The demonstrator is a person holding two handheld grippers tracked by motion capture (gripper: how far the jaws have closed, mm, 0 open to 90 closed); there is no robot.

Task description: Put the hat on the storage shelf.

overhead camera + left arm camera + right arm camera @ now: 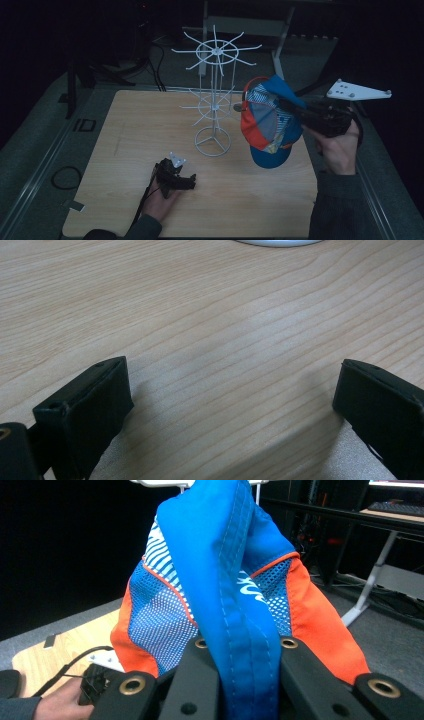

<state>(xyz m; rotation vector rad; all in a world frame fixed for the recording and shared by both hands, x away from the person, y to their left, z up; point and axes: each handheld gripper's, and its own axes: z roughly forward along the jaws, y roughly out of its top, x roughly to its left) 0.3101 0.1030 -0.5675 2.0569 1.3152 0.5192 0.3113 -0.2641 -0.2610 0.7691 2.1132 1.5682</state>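
blue cap [270,122] with orange panels, mesh sides and white stripes.

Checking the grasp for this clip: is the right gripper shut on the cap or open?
Shut on it: the right gripper has both jaws pressed against the cap's blue fabric, which hangs above the table.

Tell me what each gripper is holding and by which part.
The right gripper is shut on the cap, pinching a fold of its blue fabric. The left gripper is open over the table, holding nothing.
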